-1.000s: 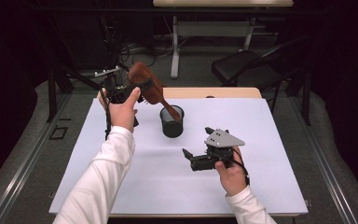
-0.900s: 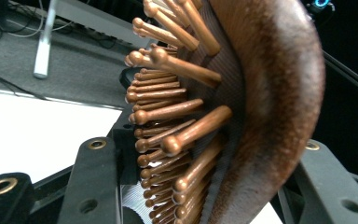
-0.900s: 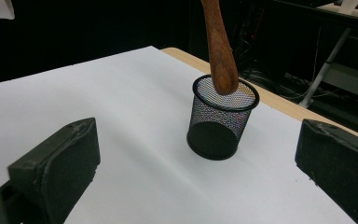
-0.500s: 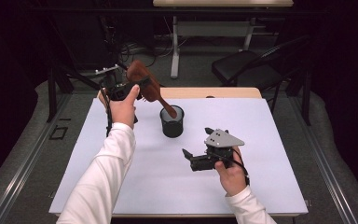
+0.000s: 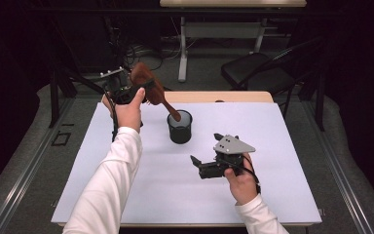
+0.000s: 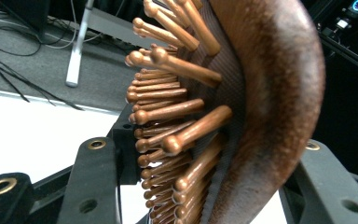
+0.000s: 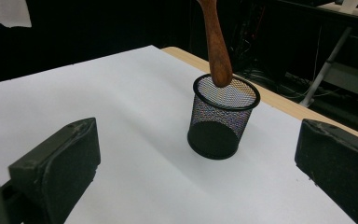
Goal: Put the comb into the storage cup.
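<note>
A brown wooden hairbrush (image 5: 148, 87) hangs tilted over the white table, and my left gripper (image 5: 140, 91) is shut on its head. In the left gripper view the bristles (image 6: 177, 116) and the brush's curved back sit between the jaws of the left gripper (image 6: 209, 186). The handle tip (image 5: 176, 116) points down at the mouth of a black mesh cup (image 5: 180, 128). In the right gripper view the handle (image 7: 216, 46) ends just at the rim of the cup (image 7: 221, 121). My right gripper (image 5: 205, 147) rests low on the table, open and holding nothing, and faces the cup.
The white table top (image 5: 141, 195) has a wooden strip (image 5: 224, 96) along its far edge. Behind it stand a dark chair (image 5: 258, 75), a desk leg (image 5: 182, 53) and loose cables on the floor. Open surface lies between the cup and my right gripper (image 7: 196, 158).
The brush and my left hand have drifted slightly left, so the handle tip now sits nearer the cup's far rim. My right gripper has not moved.
</note>
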### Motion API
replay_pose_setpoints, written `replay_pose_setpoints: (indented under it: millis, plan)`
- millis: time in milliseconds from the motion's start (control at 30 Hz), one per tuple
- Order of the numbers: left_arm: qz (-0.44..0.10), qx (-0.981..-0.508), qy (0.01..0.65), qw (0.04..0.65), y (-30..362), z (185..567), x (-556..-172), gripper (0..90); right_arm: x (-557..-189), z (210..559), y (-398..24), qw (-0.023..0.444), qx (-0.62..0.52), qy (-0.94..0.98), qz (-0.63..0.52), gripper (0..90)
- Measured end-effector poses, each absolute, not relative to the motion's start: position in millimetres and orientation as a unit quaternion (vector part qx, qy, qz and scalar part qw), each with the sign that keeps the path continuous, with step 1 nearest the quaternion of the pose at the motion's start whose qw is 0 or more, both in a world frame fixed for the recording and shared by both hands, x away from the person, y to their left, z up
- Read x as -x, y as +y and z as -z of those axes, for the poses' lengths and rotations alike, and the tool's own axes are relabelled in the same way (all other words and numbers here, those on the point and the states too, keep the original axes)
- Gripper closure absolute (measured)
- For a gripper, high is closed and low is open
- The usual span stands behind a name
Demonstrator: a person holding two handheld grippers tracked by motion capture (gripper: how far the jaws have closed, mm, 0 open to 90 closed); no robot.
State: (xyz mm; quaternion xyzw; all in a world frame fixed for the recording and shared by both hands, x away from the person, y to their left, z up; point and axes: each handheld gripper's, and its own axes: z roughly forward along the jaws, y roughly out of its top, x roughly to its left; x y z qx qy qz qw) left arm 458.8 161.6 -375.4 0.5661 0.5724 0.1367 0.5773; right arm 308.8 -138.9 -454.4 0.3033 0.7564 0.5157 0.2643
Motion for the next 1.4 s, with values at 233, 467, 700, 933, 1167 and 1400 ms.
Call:
replay_pose_setpoints:
  millis: [233, 467, 700, 933, 1167, 1400]
  plan:
    - [-0.15, -0.566, 0.577, 0.569, 157, 378, -460, 49.0, -309, 454, -139, 0.264, -0.303, 0.757, -0.516, 0.2]
    - [-0.154, -0.572, 0.574, 0.565, 152, 380, -461, 48.9, -309, 454, -140, 0.265, -0.303, 0.756, -0.516, 0.2]
    - [-0.157, -0.575, 0.575, 0.56, 146, 383, -463, 48.9, -309, 454, -140, 0.265, -0.303, 0.756, -0.517, 0.2]
    - [-0.155, -0.577, 0.574, 0.56, 140, 386, -464, 49.0, -309, 453, -141, 0.265, -0.304, 0.754, -0.518, 0.3]
    - [-0.151, -0.58, 0.574, 0.558, 136, 392, -466, 48.9, -309, 453, -141, 0.266, -0.304, 0.754, -0.518, 0.4]
    - [-0.148, -0.579, 0.578, 0.556, 135, 399, -468, 48.9, -309, 453, -142, 0.266, -0.304, 0.754, -0.519, 0.4]
